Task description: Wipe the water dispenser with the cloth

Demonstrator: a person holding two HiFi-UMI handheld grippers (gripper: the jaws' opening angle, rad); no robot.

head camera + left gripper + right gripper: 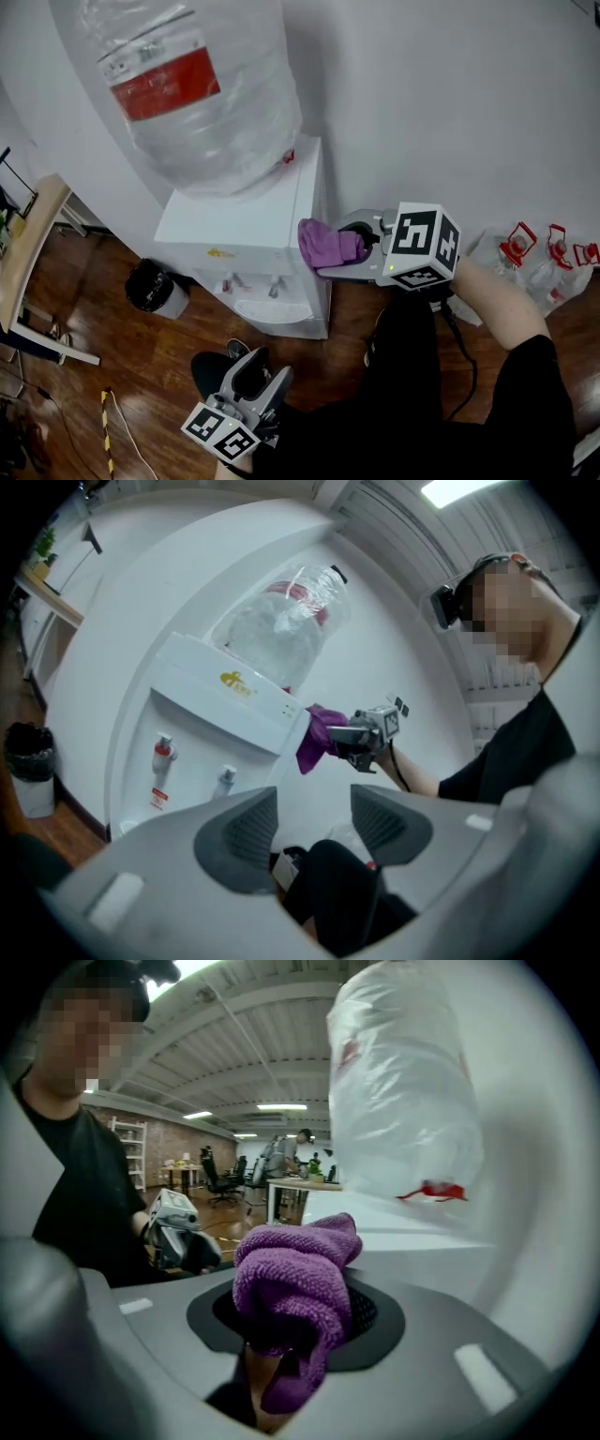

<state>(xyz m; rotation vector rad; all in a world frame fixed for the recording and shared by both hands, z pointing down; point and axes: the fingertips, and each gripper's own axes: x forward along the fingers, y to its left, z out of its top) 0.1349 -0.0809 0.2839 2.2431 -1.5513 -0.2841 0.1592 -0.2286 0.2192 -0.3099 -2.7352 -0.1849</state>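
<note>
A white wall (pixel 450 112) is backing this corner of the room, and a dark wooden floor (pixel 141 375) is running beneath it. The white water dispenser (pixel 244 234) is standing against that wall with a big clear bottle (pixel 202 84) sitting upside down on top, a red label showing on its side. A small black bin (pixel 155 286) is resting on the floor just beside the dispenser, and a few empty bottles with red handles (pixel 534 253) are lying by the wall on the other side.

The person is reaching in with the right gripper (pixel 349 247), whose jaws are clamping down on the purple cloth (pixel 328 244). The cloth is bunching up out of the jaws and is lying against the upper edge of the dispenser's side panel, just below the top corner. In the right gripper view the cloth (pixel 295 1283) is filling the space between the pads, one fold drooping below them, with the dispenser's flat top spreading beyond.

The left gripper (pixel 262 367) is hanging low near the person's leg, well apart from the dispenser and pointing toward its front. Its jaws are standing wide apart and are holding nothing; between them only the person's dark trouser leg is showing. From that gripper's view the two taps (pixel 192 766) are showing on the dispenser's front.
</note>
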